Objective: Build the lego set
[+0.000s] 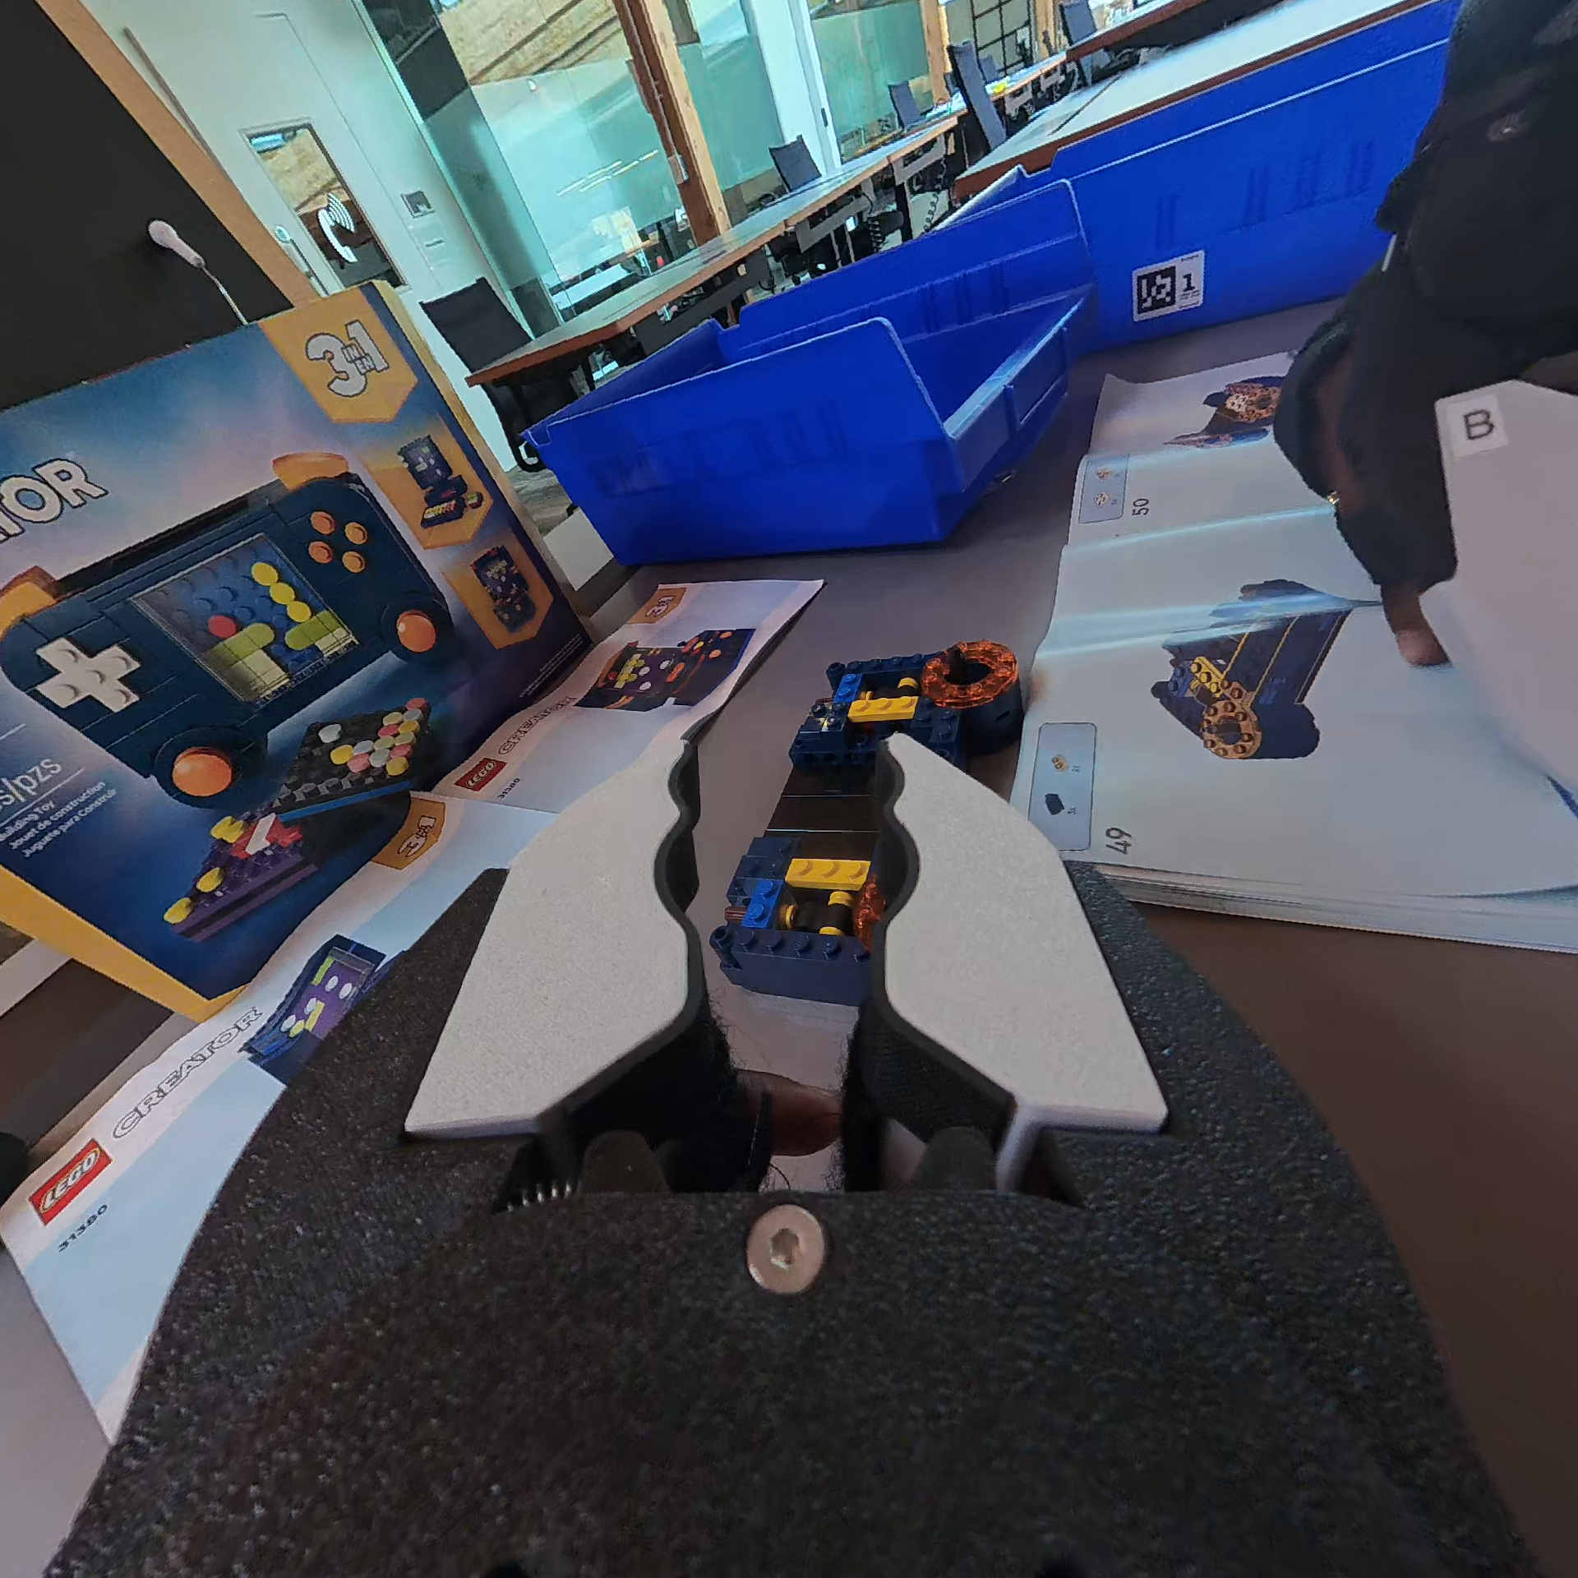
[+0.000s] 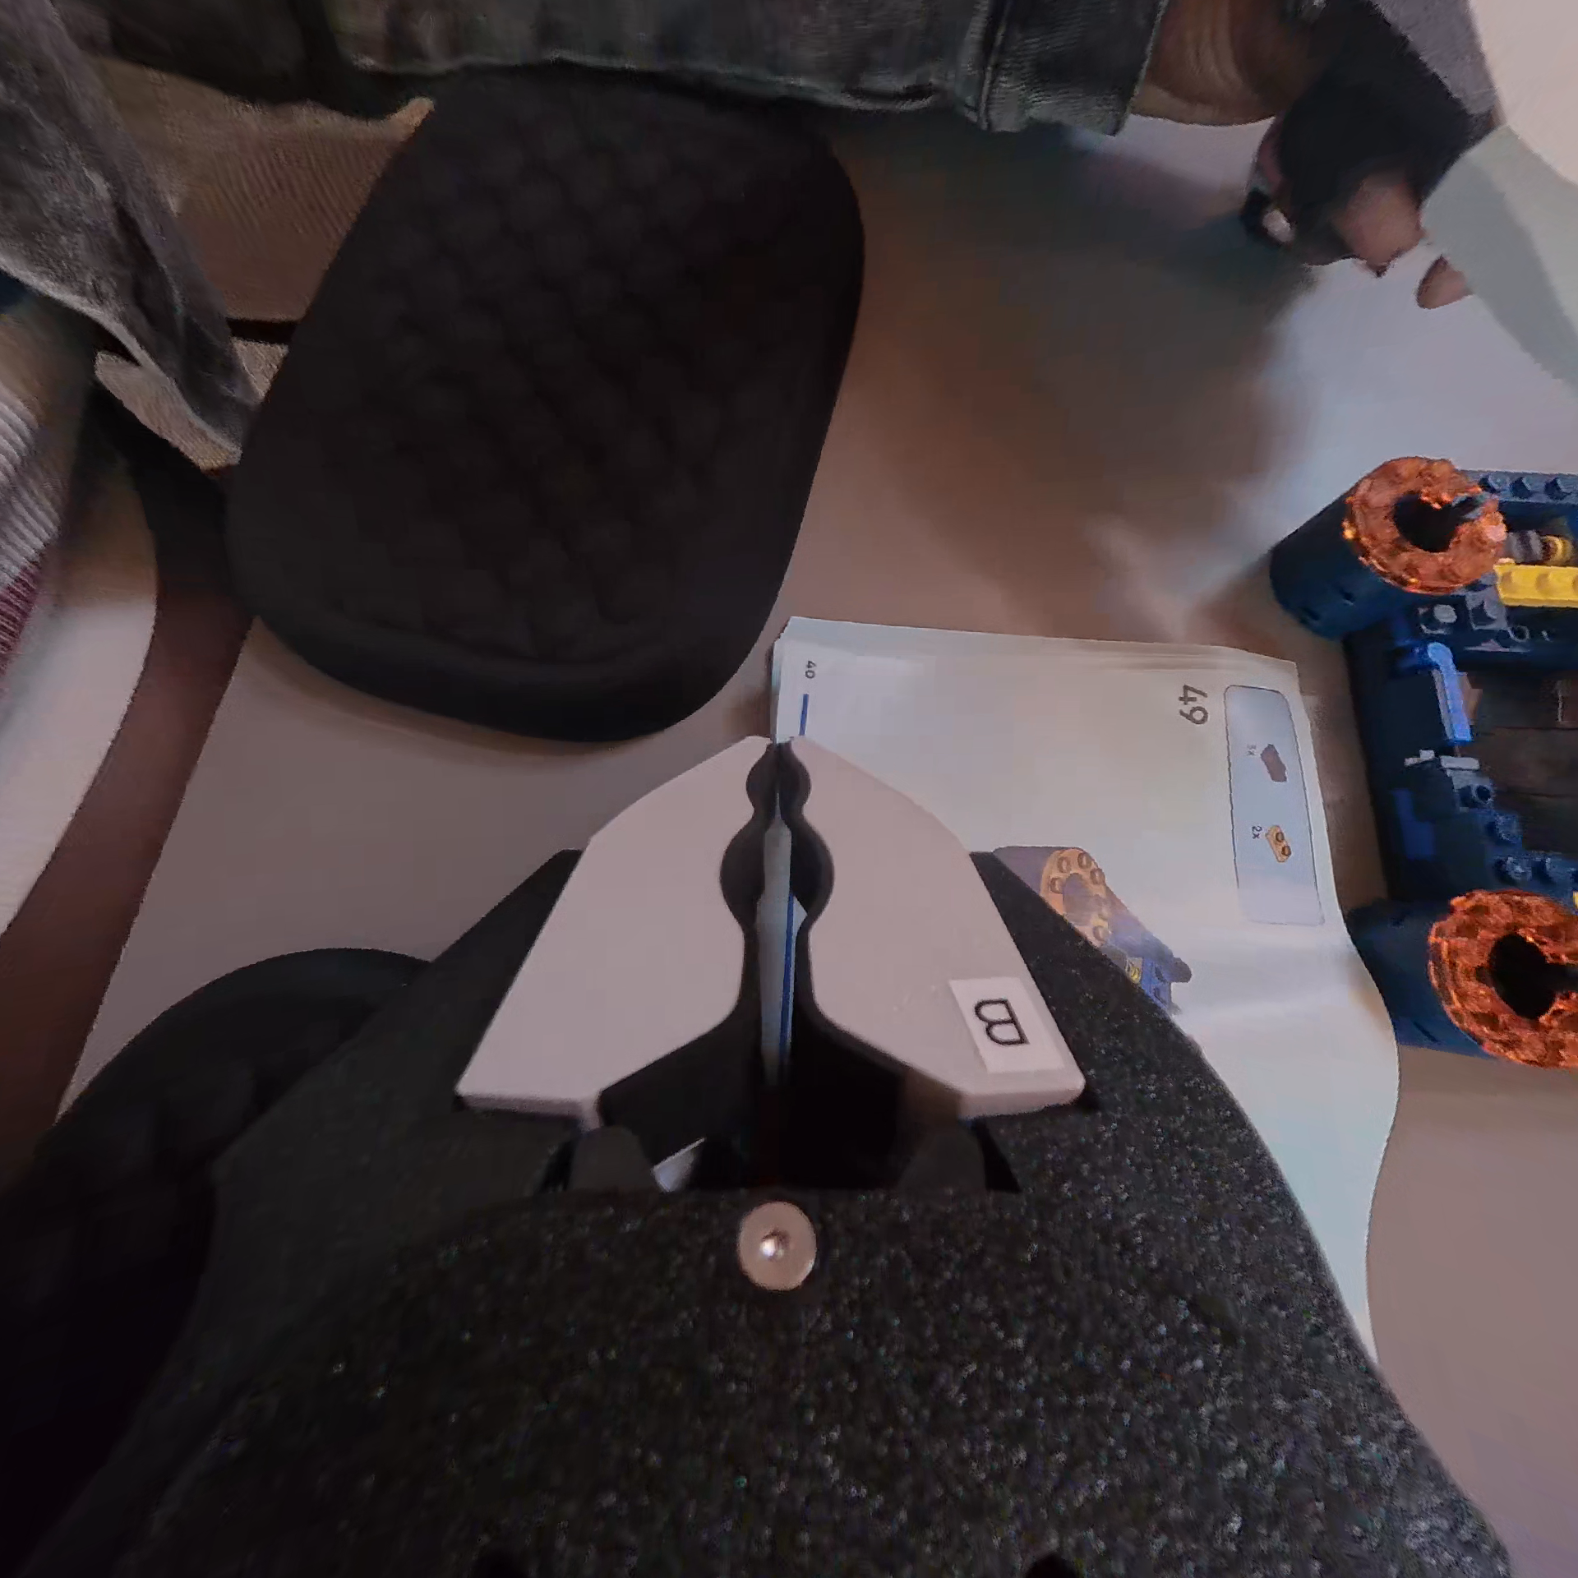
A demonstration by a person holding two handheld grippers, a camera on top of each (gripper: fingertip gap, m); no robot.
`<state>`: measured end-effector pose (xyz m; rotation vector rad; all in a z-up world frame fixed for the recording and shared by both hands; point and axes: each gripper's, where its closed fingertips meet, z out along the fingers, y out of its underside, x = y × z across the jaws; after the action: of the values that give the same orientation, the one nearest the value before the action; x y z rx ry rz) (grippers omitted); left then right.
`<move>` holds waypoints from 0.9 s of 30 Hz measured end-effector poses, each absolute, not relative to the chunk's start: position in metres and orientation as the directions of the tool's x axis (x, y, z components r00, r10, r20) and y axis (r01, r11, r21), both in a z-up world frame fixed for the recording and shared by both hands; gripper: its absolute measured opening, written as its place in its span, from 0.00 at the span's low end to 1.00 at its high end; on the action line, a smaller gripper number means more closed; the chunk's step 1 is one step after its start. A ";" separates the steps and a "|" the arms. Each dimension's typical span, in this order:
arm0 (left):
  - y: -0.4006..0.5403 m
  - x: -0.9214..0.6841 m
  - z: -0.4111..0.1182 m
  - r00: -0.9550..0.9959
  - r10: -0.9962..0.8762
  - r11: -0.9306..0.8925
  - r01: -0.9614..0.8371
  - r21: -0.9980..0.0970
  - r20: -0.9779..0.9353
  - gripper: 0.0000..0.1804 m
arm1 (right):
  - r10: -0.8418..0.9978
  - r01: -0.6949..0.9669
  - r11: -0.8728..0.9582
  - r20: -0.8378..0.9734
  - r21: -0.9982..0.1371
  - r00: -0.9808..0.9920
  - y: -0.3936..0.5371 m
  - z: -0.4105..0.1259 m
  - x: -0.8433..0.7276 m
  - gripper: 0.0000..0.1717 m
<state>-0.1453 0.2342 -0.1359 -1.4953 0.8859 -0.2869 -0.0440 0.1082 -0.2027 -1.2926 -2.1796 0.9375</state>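
Right tool pinching booklet page; left tool spread astride half-built brick model, pads not visibly pressing.

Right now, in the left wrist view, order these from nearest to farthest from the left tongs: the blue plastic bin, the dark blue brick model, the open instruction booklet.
1. Dark blue brick model, between the fingers.
2. Open instruction booklet, right.
3. Blue plastic bin, behind.

Both wrist views close, low over table; share booklet.
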 end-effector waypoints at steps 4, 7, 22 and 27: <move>0.234 -0.145 -0.137 0.664 -0.671 0.109 -0.353 -0.929 -0.330 0.22 | 0.904 0.568 0.244 -0.028 -0.786 -0.426 0.114 -0.191 -0.043 0.00; 0.234 -0.145 -0.137 0.664 -0.671 0.110 -0.352 -0.929 -0.331 0.22 | 0.914 0.533 0.161 -0.078 -0.830 -0.397 0.119 -0.179 -0.042 0.00; 0.143 -0.118 -0.086 0.788 -0.599 -0.152 0.065 -0.986 0.145 0.28 | 0.983 0.202 -0.093 -0.123 -0.975 -0.139 0.166 -0.111 0.002 0.00; 0.134 -0.096 -0.142 0.772 -0.631 -0.343 -0.184 -0.921 0.081 0.22 | 0.989 0.252 -0.063 -0.094 -0.966 -0.115 0.166 -0.119 0.016 0.00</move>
<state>-0.0961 0.1341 -0.1421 -1.9008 0.6201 -0.5252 0.0158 0.1662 -0.1191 -1.3916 -1.4519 1.2348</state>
